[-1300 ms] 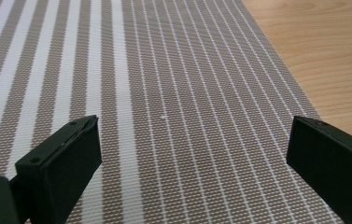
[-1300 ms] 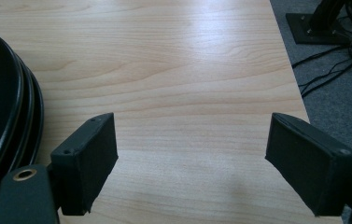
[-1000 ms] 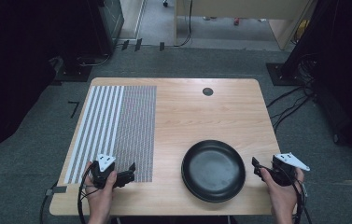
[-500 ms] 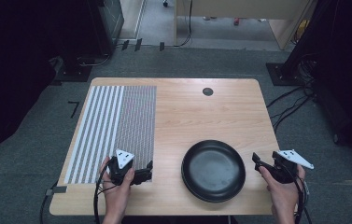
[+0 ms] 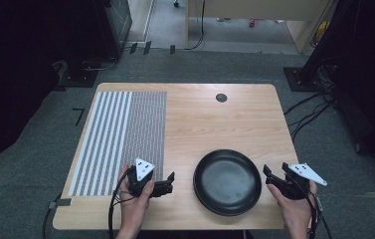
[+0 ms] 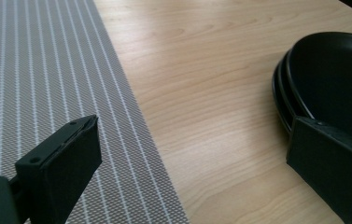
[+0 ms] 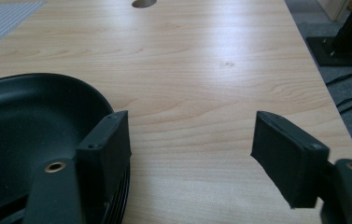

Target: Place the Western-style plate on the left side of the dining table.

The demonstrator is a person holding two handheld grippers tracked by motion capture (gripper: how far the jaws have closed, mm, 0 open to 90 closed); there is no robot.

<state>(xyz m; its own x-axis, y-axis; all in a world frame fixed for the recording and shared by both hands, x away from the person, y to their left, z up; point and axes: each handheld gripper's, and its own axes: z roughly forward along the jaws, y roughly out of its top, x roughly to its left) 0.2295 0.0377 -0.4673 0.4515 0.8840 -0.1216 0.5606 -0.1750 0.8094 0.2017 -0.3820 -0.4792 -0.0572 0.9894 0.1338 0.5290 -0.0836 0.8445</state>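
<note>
Your left claw (image 5: 167, 182) is spread wide, with nothing between its jaws and nothing pinched. In the left gripper view one jaw hangs over the striped mat (image 6: 33, 79) and the other sits in front of the rim of the black plate (image 6: 332, 79); whether that jaw touches the rim you cannot tell from here. From above, this claw sits near the front edge of the surface (image 5: 210, 119), at the mat's front right corner, pointing toward the plate (image 5: 228, 181).

Your right claw (image 5: 274, 175) is also spread wide and empty. In the right gripper view one jaw stands right against the plate's rim (image 7: 33, 126), hiding part of it, and the other jaw is over bare wood. From above it sits at the front right corner of the surface, just beside the plate.

The plate lies near the front edge, between your two claws. Both gripper views cut it off. A small dark round spot (image 5: 221, 97) lies near the far edge; what it is cannot be made out.
</note>
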